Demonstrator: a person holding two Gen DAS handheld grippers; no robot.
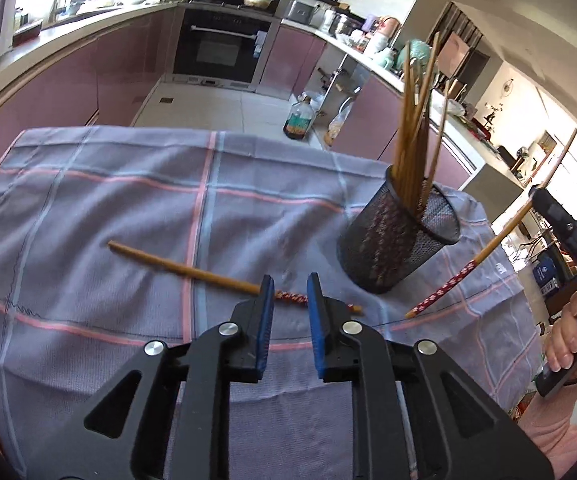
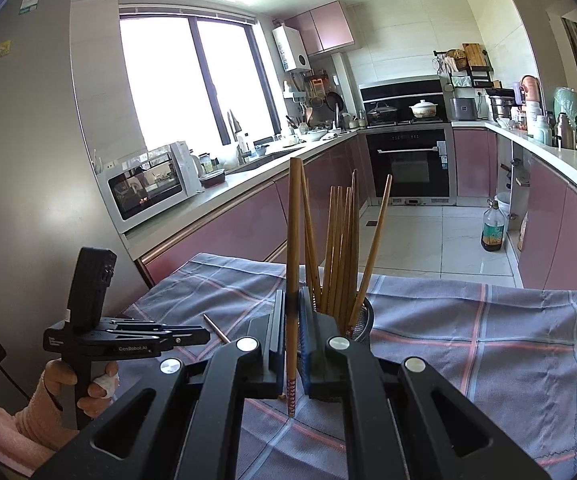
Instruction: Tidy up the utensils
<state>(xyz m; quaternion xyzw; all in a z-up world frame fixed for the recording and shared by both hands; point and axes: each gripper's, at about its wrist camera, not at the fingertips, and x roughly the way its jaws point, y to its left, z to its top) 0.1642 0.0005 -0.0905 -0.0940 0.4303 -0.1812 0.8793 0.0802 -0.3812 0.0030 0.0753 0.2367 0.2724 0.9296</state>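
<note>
A bamboo chopstick point(image 1: 192, 270) with a red patterned end lies flat on the grey-blue checked cloth point(image 1: 128, 200). My left gripper point(image 1: 290, 292) hovers just over its patterned end. Its blue pads stand slightly apart and nothing is pressed between them. A black mesh cup point(image 1: 400, 236) to the right holds several chopsticks. My right gripper point(image 2: 292, 308) is shut on another chopstick point(image 2: 293, 240), held nearly upright just in front of the cup point(image 2: 362, 320). In the left wrist view this held chopstick point(image 1: 468, 268) slants with its patterned tip close to the cloth.
The cloth-covered table ends at its far edge above a tiled floor. An oil bottle point(image 2: 492, 228) stands on that floor. Pink cabinets, an oven and a microwave point(image 2: 148, 184) line the kitchen behind. A person's hands grip both handles.
</note>
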